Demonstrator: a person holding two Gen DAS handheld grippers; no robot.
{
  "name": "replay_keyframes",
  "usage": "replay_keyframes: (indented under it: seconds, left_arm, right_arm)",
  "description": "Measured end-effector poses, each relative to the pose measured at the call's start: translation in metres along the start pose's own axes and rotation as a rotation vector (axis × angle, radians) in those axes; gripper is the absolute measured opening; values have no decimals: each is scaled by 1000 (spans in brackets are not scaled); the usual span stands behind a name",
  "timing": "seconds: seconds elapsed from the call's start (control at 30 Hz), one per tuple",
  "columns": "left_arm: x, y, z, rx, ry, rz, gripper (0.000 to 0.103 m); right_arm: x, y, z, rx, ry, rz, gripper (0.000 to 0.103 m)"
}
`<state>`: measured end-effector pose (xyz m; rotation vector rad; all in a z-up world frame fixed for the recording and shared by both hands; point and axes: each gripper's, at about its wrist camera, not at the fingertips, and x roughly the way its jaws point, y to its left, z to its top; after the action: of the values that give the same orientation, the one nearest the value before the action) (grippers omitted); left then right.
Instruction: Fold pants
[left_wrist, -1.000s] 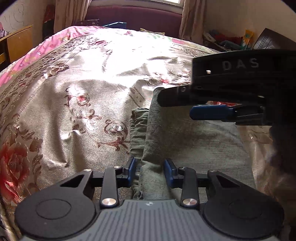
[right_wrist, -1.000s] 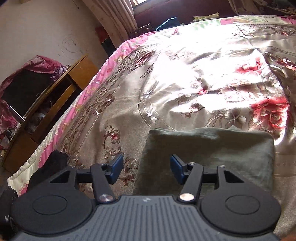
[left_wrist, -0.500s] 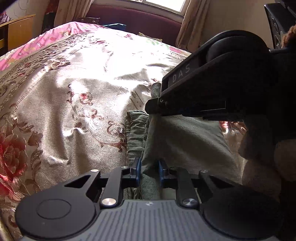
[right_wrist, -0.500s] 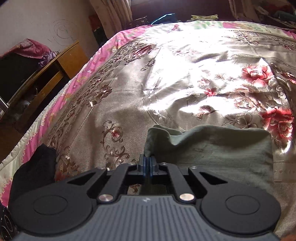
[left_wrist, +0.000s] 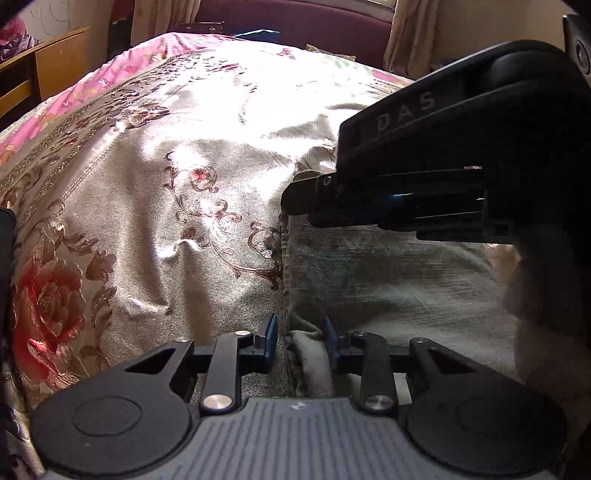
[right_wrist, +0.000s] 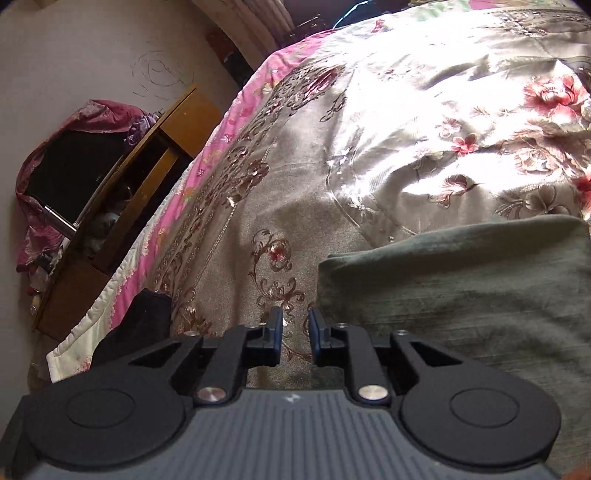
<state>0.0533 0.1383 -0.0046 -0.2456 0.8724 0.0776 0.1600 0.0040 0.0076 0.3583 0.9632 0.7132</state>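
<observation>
The grey-green pants (left_wrist: 388, 277) lie folded into a flat rectangle on the floral bedspread (left_wrist: 166, 240). My left gripper (left_wrist: 301, 341) straddles their near left corner; its jaws are opening, and the left pad stands clear of the cloth. My right gripper (right_wrist: 295, 332) is opening too, with only bedspread between its fingers, and the pants (right_wrist: 461, 295) begin just right of its right finger. Seen from the left wrist, the right gripper (left_wrist: 299, 201) hovers over the pants' far left corner, held by a person's hand (left_wrist: 546, 288).
The bedspread (right_wrist: 406, 129) stretches far ahead and to the left. A black cloth (right_wrist: 140, 321) lies at the bed's left edge. Beyond it stands a wooden cabinet (right_wrist: 155, 158) with a cloth-draped screen (right_wrist: 74, 158). A maroon couch back (left_wrist: 295, 18) and curtains close the far end.
Half a second ago both grippers were pinched on the pants' left edge, which rose in a ridge. Both have since parted their jaws, the edge lies flat, and the right gripper has slid left off the cloth.
</observation>
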Motion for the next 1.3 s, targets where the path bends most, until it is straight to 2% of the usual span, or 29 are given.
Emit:
replay_keyframes:
  seconds: [0.1, 0.17, 0.27, 0.33, 0.43, 0.53, 0.6, 0.73, 0.9, 1.03, 1.13, 1.23, 1.3]
  left_arm:
    - [1, 4, 2, -26, 7, -9, 45]
    - [1, 5, 2, -35, 9, -12, 45]
    - [1, 2, 2, -27, 9, -2, 45]
    - [1, 0, 2, -20, 8, 5, 46]
    - [1, -2, 2, -13, 10, 15, 47]
    - [2, -3, 2, -9, 13, 25, 48]
    - [3, -4, 2, 1, 12, 34, 49]
    - [4, -5, 2, 4, 16, 39, 51]
    - [8, -7, 3, 17, 24, 36, 59]
    - [11, -14, 3, 51, 38, 41, 68]
    - [14, -18, 4, 72, 53, 38, 75]
    - [13, -21, 4, 82, 45, 33, 75]
    - [10, -17, 5, 59, 33, 9, 75]
  right_arm:
    - [-37, -11, -8, -26, -72, -34, 32]
    - [-59, -24, -16, -60, -103, -107, 39]
    - [-79, -48, -34, -65, -108, -214, 47]
    - [-86, -64, -44, -34, -99, -242, 51]
    - [-92, -90, -60, 30, -90, -254, 52]
    - [-93, -105, -71, 91, -94, -224, 53]
    - [-91, -115, -78, 124, -106, -173, 54]
    - [-88, -128, -90, 168, -185, -83, 62]
    - [-92, -141, -91, 125, -187, -7, 60]
    - [-101, -150, -90, 188, -212, 38, 61]
    - [-101, -152, -90, 197, -190, 69, 61]
    - [-103, -157, -92, 218, -174, 61, 56]
    - [-108, -163, -92, 245, -185, 70, 56]
